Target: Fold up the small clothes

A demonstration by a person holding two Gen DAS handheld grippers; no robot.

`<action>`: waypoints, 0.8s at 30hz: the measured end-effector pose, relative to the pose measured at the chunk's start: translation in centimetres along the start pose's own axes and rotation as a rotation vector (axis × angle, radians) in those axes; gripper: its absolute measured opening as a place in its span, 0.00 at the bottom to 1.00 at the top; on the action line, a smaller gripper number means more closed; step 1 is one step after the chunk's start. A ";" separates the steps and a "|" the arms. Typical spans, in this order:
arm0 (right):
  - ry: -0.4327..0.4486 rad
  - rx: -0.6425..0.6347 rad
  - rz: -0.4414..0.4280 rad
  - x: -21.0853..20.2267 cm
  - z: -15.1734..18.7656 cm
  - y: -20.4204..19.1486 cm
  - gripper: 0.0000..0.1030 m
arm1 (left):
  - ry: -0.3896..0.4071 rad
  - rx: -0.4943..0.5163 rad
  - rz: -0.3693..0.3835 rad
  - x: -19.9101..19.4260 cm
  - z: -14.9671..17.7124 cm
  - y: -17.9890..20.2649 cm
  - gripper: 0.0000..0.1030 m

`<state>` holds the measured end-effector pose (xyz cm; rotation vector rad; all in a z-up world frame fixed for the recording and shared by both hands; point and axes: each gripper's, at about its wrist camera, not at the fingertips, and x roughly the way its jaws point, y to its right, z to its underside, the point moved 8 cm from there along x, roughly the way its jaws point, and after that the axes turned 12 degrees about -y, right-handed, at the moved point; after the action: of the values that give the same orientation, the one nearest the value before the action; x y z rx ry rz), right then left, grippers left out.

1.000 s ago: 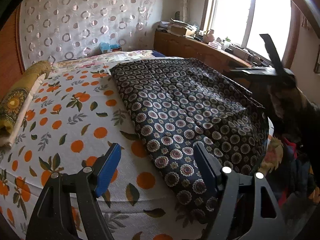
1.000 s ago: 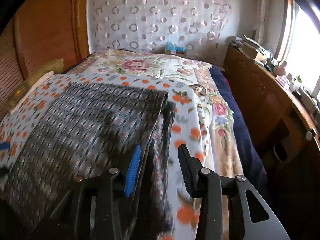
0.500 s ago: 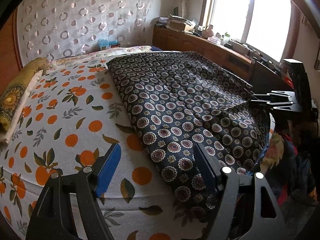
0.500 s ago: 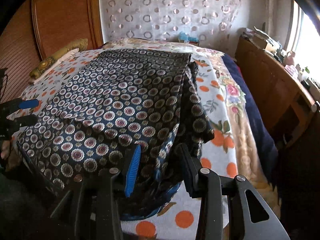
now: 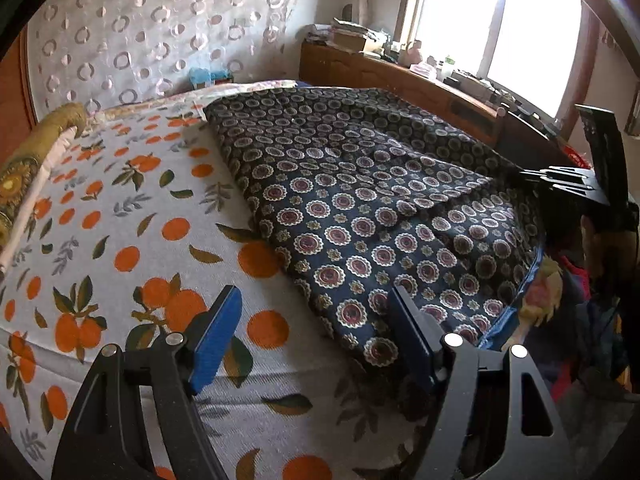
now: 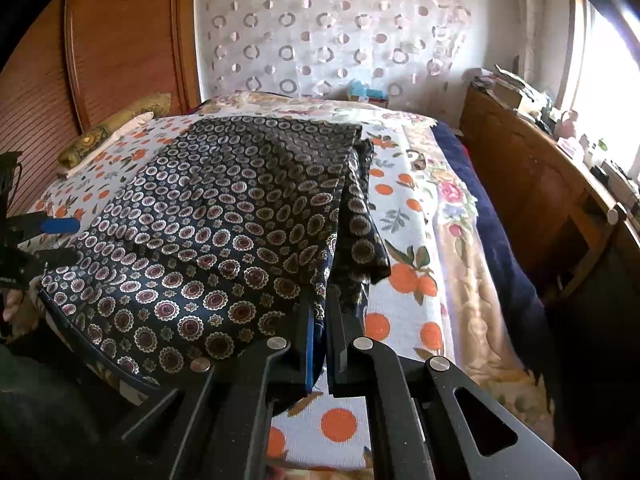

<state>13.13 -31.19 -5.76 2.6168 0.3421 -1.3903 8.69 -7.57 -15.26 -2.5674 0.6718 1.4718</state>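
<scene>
A dark blue cloth (image 5: 360, 208) printed with round medallions lies folded over on the bed. Its loose right layers (image 6: 360, 216) hang over the side. My right gripper (image 6: 320, 312) sits at the cloth's near right edge with its jaws closed on a pinch of fabric. From the left wrist view the right gripper (image 5: 560, 180) shows at the cloth's far right side. My left gripper (image 5: 314, 300) stands open over the cloth's near left corner with nothing gripped. In the right wrist view the left gripper (image 6: 60, 240) is at the left edge of the cloth.
The bed has a white sheet with oranges (image 5: 120, 220) and a floral quilt (image 6: 460, 240) along the right. A rolled yellow bolster (image 5: 24, 168) lies at the left. A cluttered wooden dresser (image 6: 540, 184) stands under the window. Piled clothes (image 5: 580, 300) sit by the bed.
My right gripper moved in to the cloth's near right edge and its jaws closed onto the fabric. The left gripper stayed open and hardly moved.
</scene>
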 end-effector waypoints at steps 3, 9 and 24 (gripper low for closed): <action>-0.010 0.002 0.005 0.5 0.3 -0.2 0.04 | -0.004 0.009 0.017 -0.2 0.3 0.3 0.73; 0.002 0.009 0.020 0.4 -0.1 -0.1 0.04 | -0.016 0.021 0.071 -0.8 1.0 1.3 0.49; 0.034 -0.010 0.057 -1.3 -0.7 -1.7 0.61 | -0.046 0.072 0.148 -2.2 2.0 3.4 0.04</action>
<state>12.49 -29.52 -4.38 2.6231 0.2758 -1.3242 4.72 -9.27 -14.02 -2.4696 0.9081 1.5145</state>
